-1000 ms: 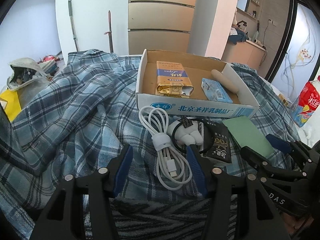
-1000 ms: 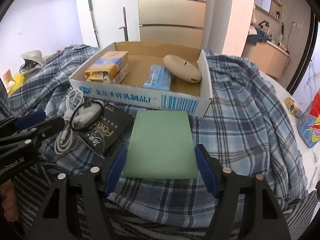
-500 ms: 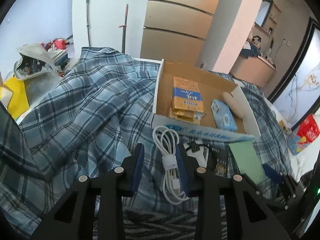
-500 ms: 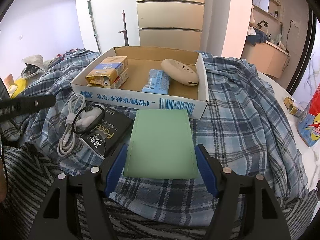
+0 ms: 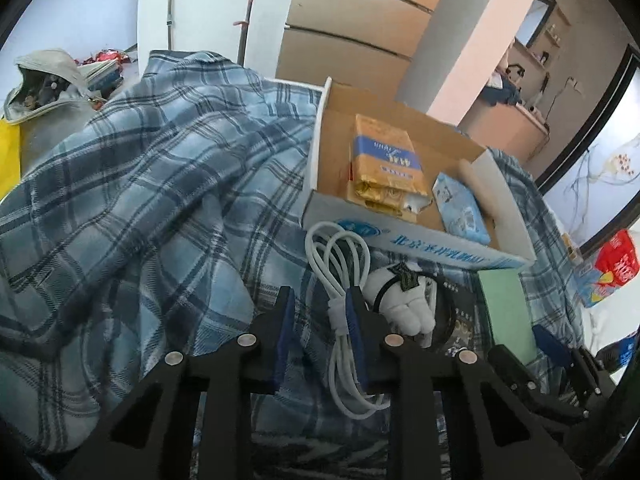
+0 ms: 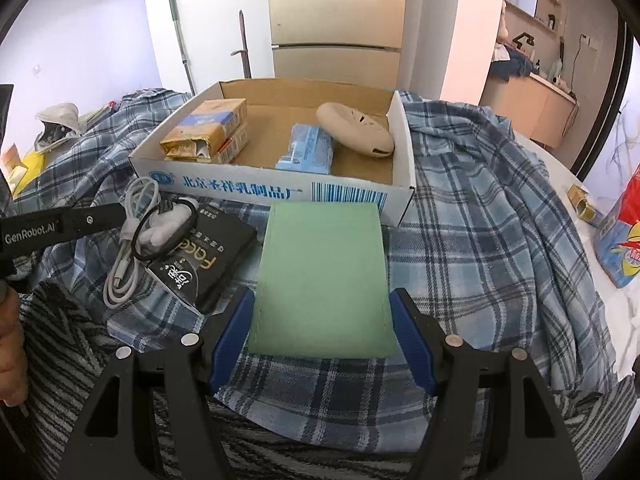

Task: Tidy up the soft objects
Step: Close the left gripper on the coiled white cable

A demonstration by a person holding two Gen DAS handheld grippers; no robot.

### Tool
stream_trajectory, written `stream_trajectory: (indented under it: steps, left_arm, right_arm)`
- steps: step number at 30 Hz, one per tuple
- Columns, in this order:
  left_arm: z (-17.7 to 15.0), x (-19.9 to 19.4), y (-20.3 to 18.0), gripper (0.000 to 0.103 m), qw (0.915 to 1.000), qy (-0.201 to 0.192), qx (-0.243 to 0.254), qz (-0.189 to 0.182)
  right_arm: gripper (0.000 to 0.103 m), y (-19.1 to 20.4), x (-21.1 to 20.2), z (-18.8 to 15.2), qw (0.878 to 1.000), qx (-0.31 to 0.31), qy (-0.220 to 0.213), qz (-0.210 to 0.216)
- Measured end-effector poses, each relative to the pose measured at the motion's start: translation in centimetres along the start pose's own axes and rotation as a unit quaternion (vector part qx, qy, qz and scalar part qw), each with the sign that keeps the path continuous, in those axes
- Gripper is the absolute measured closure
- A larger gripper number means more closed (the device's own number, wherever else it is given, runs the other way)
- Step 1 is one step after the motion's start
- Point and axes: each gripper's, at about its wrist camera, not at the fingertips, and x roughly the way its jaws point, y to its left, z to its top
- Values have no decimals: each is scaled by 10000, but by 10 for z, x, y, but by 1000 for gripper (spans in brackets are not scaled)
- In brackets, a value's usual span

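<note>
My left gripper hovers low over the plaid cloth, its jaws closing. The coiled white cable lies against the inner side of the right pad; the left pad stands apart from it. A white plush with a black hair band and a black packet lie just right of the cable. My right gripper is open, its blue pads flanking the near end of the flat green pouch without pressing it. Behind stands the cardboard box holding yellow packs, a blue tissue pack and a beige pad.
A red and blue bag and a small gold item lie on the white surface at right. A grey bag sits on the floor at far left. Striped dark fabric covers the near edge. A person's hand shows at left.
The left gripper's jaws have narrowed a lot, and it has shifted left and rolled, so the cable now sits by its right finger. The right gripper and green pouch have not moved.
</note>
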Motion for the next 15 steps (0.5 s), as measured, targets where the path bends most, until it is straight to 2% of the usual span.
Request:
stream_trajectory:
  steps: [3,9,15]
  left_arm:
    - [0,2,-7,75,9999,-10,139,40]
    - [-2,0,-14,75,9994,-12,329,-141]
    - [-1,15,-19,75,9982,380,461,-71]
  right_arm:
    - [35,0,3,0,9999,6,90,48]
    - [35,-2,5,-1,9998,62,142,122]
    - [34,-6,8,1,9995,189,211,159]
